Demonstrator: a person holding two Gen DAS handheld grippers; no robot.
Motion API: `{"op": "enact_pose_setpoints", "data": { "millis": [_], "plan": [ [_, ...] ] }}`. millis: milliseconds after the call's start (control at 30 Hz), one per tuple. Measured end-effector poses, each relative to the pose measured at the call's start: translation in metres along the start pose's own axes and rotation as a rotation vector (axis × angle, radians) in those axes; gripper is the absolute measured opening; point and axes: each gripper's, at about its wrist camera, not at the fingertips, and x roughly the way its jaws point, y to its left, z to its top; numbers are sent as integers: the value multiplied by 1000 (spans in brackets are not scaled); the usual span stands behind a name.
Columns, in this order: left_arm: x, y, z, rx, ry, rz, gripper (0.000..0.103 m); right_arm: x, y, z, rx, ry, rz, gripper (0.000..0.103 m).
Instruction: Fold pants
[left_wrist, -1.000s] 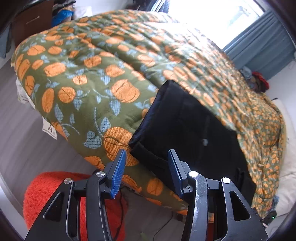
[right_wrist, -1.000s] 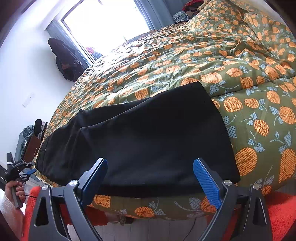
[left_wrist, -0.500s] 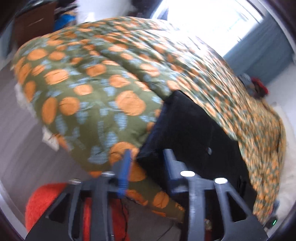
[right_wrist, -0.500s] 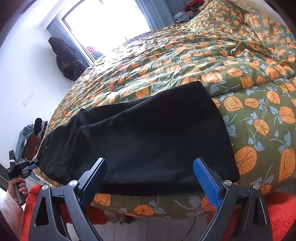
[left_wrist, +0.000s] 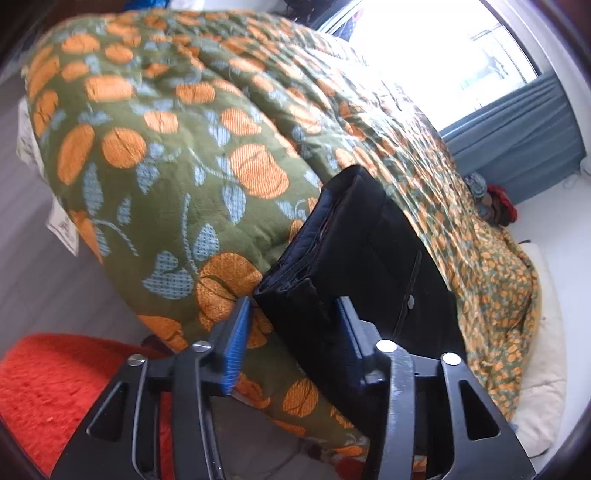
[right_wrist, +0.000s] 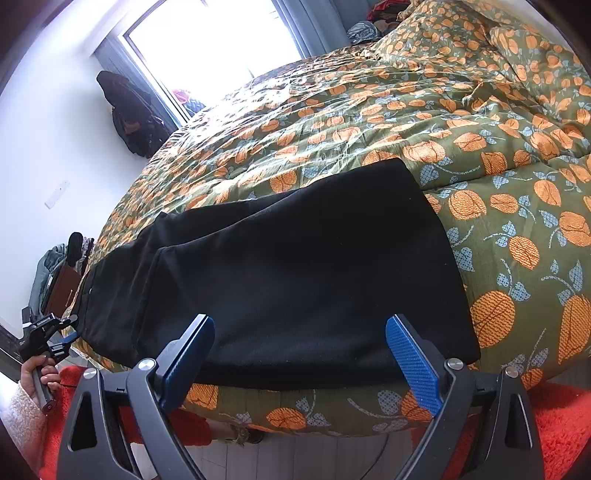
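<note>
Black pants (right_wrist: 303, 266) lie folded lengthwise along the near edge of a bed with a green quilt printed with orange fruit (right_wrist: 424, 110). In the left wrist view the waistband end of the pants (left_wrist: 369, 258) sits at the quilt's edge. My left gripper (left_wrist: 291, 325) is open, its blue pads on either side of the waistband's near corner. My right gripper (right_wrist: 299, 343) is wide open and empty, just in front of the pants' leg end. The left gripper also shows small in the right wrist view (right_wrist: 66, 332), held in a hand.
A red shaggy rug (left_wrist: 55, 387) lies on the floor below the bed. A window with blue curtains (left_wrist: 524, 125) is behind the bed. A dark coat (right_wrist: 133, 114) hangs on the wall. A white pillow (left_wrist: 539, 354) lies at the bed's far end.
My left gripper has moved forward and up to the waistband corner, which now sits between its pads. The right gripper has barely moved.
</note>
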Motion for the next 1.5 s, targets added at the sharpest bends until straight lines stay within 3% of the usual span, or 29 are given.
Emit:
{"op": "enact_pose_setpoints", "data": {
  "millis": [100, 167, 333, 467, 633, 733, 833, 900, 933, 967, 1067, 1133, 1200, 1267, 1333, 1367, 1433, 1500],
  "plan": [
    [5, 5, 1, -52, -9, -78, 45, 0, 0, 0, 1, 1, -1, 94],
    [4, 3, 0, -62, -23, -84, 30, 1, 0, 0, 3, 1, -1, 94],
    [-24, -24, 1, 43, -47, -98, 20, 0, -2, 0, 14, -4, 7, 94],
    [-61, -86, -1, 195, -86, -128, 20, -2, -5, 2, 37, -17, 22, 94],
    [-90, -200, -31, 395, -75, -296, 20, -6, -9, 5, 73, -36, 51, 93],
    [-81, -266, -72, 525, -20, -369, 20, -9, -13, 8, 90, -52, 60, 93],
    [-45, -322, -128, 670, 59, -396, 22, -14, -19, 8, 125, -70, 65, 93],
    [0, -347, -173, 735, 159, -379, 32, -19, -25, 8, 154, -87, 69, 93],
    [20, -354, -190, 770, 219, -365, 42, -20, -28, 8, 164, -93, 68, 93],
    [49, -360, -215, 824, 310, -329, 46, -23, -31, 8, 180, -102, 66, 93],
    [81, -357, -246, 827, 450, -253, 45, -33, -39, 8, 212, -132, 71, 93],
    [69, -343, -243, 753, 485, -327, 50, -40, -44, 7, 231, -158, 86, 94],
    [45, -327, -227, 740, 437, -356, 61, -49, -51, 6, 259, -189, 124, 93],
    [21, -307, -206, 758, 319, -314, 72, -52, -53, 7, 259, -198, 162, 94],
    [8, -285, -182, 778, 210, -241, 72, -51, -48, 9, 243, -194, 237, 94],
    [9, -274, -173, 781, 178, -200, 71, -46, -43, 13, 240, -174, 323, 94],
    [17, -258, -162, 768, 153, -139, 67, -34, -36, 21, 263, -130, 457, 94],
    [32, -247, -162, 756, 172, -107, 58, -16, -31, 33, 297, -64, 528, 93]
  ]
}}
